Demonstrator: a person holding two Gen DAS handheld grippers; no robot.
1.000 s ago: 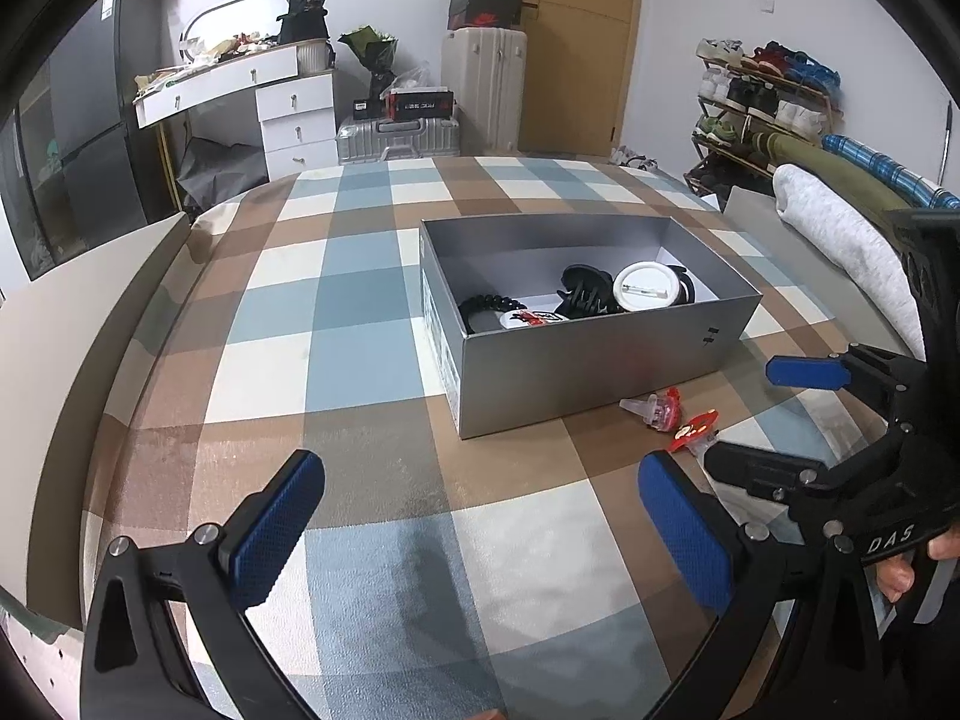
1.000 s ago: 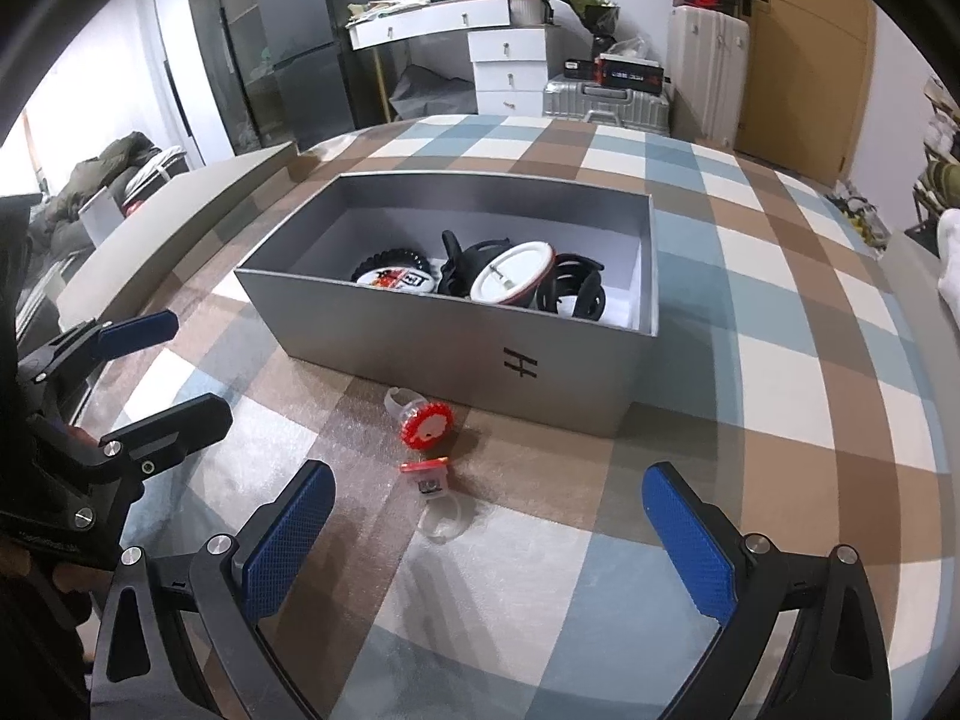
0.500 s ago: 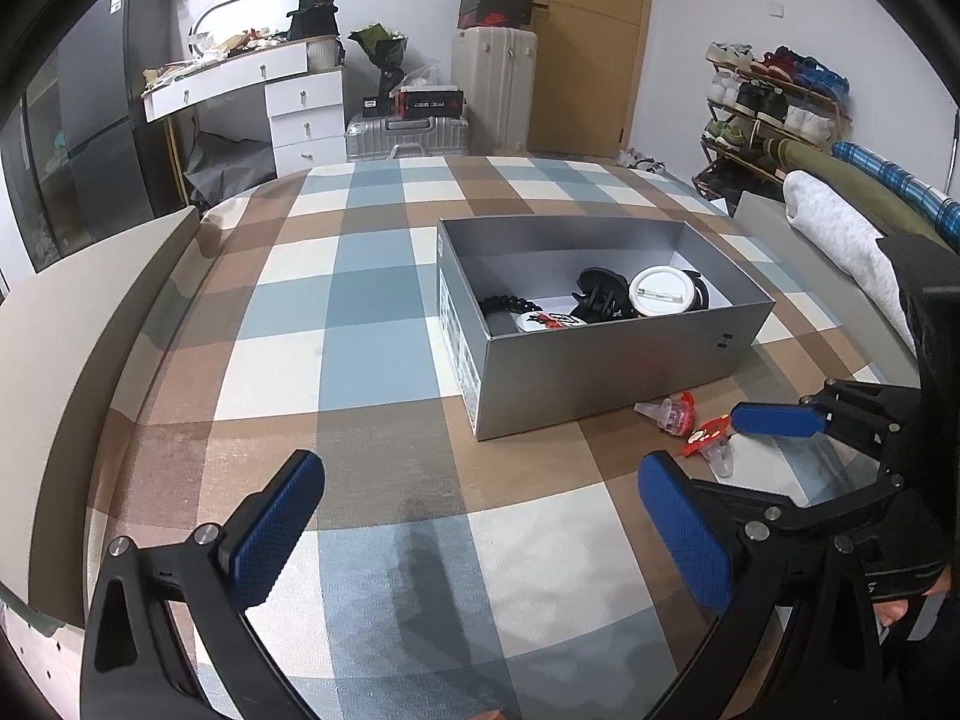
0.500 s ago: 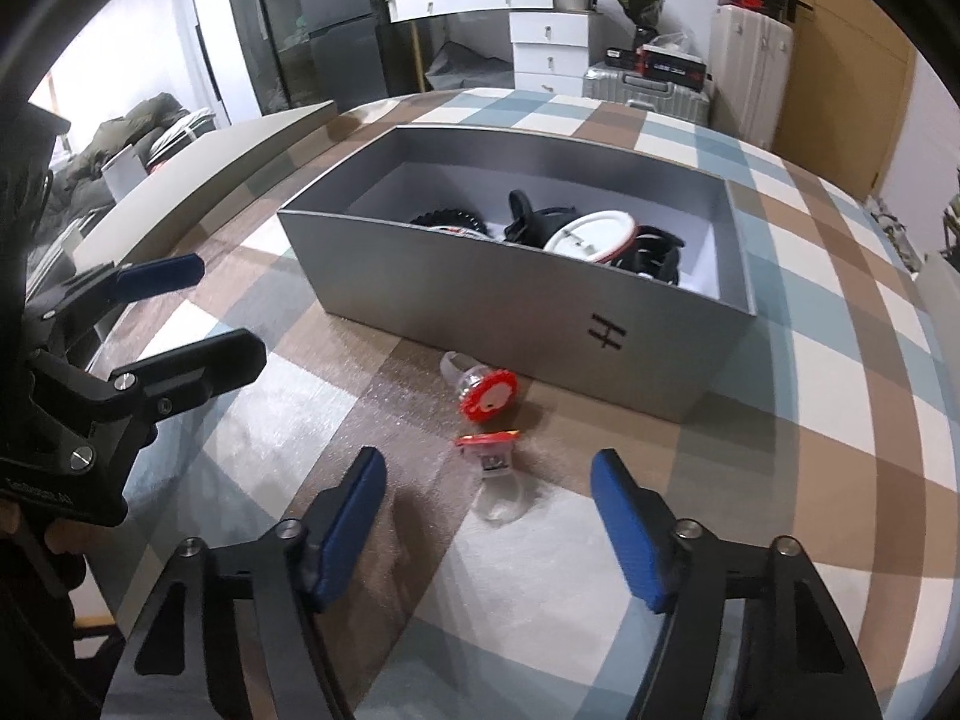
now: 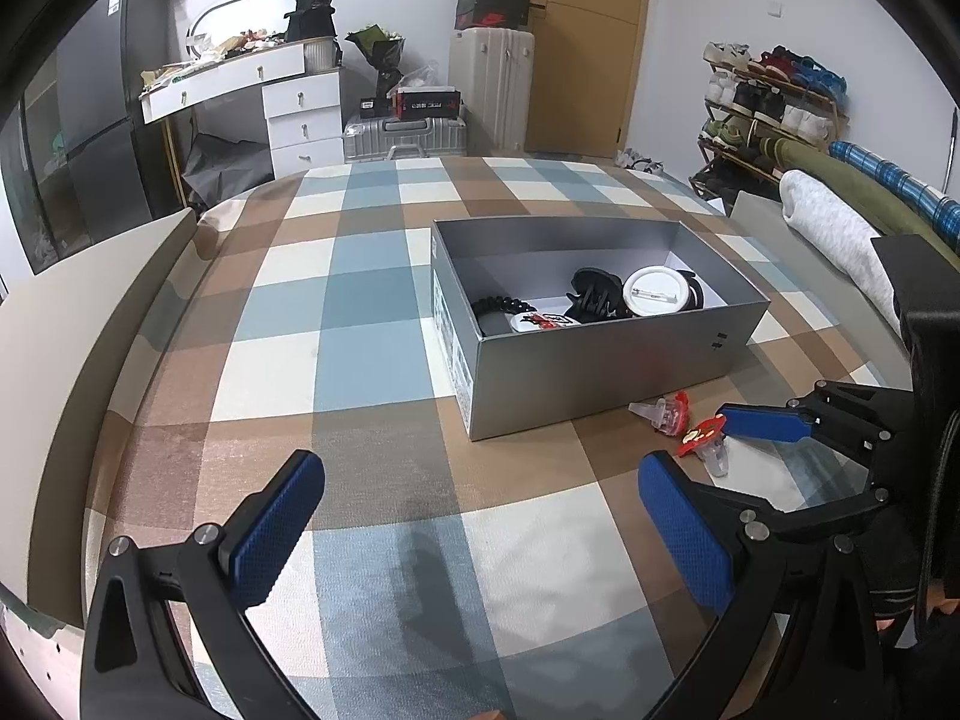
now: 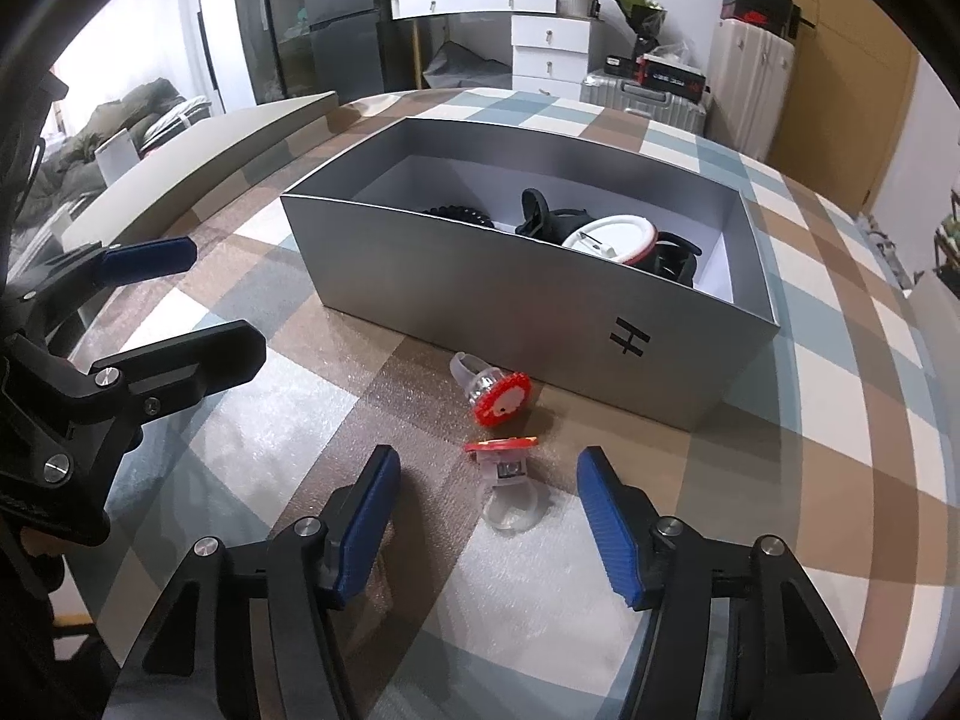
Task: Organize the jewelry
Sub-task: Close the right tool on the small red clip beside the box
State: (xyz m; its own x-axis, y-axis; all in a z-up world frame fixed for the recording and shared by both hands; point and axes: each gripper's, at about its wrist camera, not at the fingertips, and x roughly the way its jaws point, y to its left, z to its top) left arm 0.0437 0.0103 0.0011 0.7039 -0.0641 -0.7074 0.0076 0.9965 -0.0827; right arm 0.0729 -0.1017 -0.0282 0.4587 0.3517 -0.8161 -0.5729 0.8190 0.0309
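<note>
Right wrist view: right gripper (image 6: 489, 489) straddles the nearer toy ring (image 6: 504, 477), the one lying clear band toward the camera with its red top tipped up. Jaws have just been closing to a medium gap; pads still off the ring, nothing held. A second ring (image 6: 495, 393) with a round red face lies just beyond, close to the grey box's (image 6: 492, 294) near wall. Both sit on the checked bedspread (image 6: 810, 408), probably last to go in; hair claws and a round white badge (image 6: 612, 237) already lie inside. Left gripper (image 5: 480, 534) hovers wide and empty toward the near edge, likely kept clear.
</note>
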